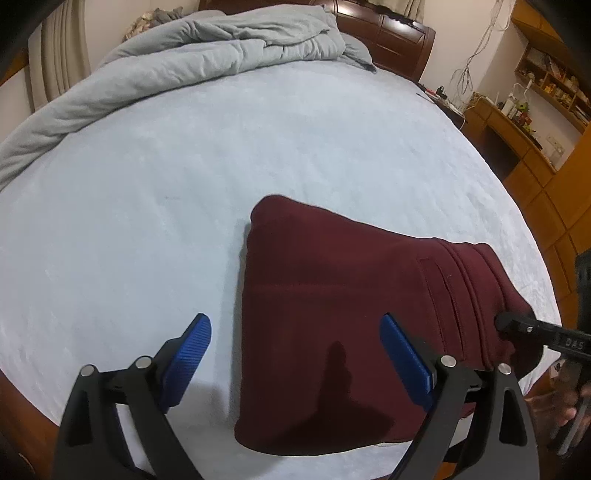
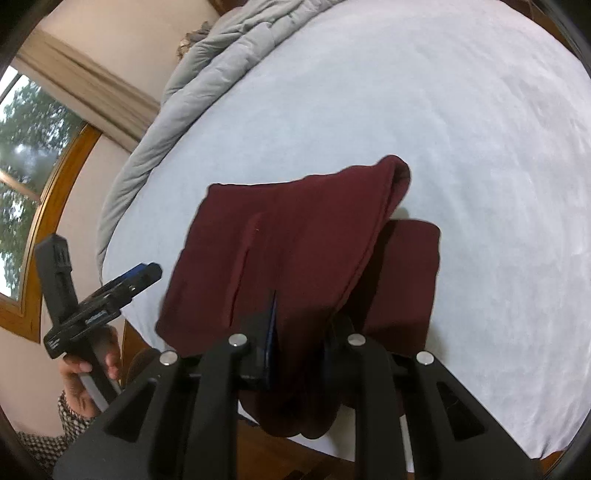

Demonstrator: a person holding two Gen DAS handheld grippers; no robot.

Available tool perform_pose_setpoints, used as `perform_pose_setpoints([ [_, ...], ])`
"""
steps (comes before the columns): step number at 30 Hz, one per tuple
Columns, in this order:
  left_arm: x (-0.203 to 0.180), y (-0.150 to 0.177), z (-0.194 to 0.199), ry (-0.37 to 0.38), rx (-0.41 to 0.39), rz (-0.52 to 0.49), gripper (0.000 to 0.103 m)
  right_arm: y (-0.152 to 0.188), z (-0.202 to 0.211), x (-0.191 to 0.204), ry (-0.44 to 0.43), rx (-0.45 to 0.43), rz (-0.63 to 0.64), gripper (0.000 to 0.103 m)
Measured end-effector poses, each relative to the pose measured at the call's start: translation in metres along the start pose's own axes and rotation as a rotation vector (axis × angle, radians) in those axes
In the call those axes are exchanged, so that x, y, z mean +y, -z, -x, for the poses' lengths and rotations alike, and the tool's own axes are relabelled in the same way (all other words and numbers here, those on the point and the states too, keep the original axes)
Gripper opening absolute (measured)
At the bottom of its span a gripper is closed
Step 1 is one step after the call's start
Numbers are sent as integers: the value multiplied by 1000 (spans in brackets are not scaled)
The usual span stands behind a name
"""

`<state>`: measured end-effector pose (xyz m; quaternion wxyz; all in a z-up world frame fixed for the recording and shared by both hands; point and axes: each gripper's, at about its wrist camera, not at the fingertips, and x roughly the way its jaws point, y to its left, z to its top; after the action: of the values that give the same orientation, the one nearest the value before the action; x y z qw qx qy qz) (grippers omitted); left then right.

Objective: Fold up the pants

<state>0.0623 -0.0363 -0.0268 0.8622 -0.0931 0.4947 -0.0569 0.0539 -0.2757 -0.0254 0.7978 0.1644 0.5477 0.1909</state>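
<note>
The maroon pants lie folded into a thick stack on the pale blue bed sheet, near the front edge. My left gripper is open and empty, hovering over the stack's near left corner. My right gripper is shut on the waistband end of the pants and holds that layer raised over the lower fold. In the left wrist view the right gripper shows at the pants' right edge. In the right wrist view the left gripper shows at the left, off the pants.
A crumpled grey duvet lies along the far and left sides of the bed. A dark wooden headboard is at the back. A wooden desk and shelves stand to the right. A window is at the left.
</note>
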Motion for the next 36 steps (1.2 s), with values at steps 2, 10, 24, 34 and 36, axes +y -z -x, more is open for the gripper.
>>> perform_pose_setpoints([
  [2,0,2,-4,-6,11,3,93,3,-5,-7,15,0,-18,18],
  [10,5,13,-23,-12,73,8,93,10,-21,-8,120,78,36,40],
  [24,-5,13,-14,2,46,-37,94,-68,-33,-56,5,69,-117,54],
  [34,-12,11,-20,-11,60,-56,94,-84,-50,-61,-52,78,-130,9],
  [36,-14,11,-20,-19,58,-65,94,-84,-41,-58,-51,57,-129,8],
])
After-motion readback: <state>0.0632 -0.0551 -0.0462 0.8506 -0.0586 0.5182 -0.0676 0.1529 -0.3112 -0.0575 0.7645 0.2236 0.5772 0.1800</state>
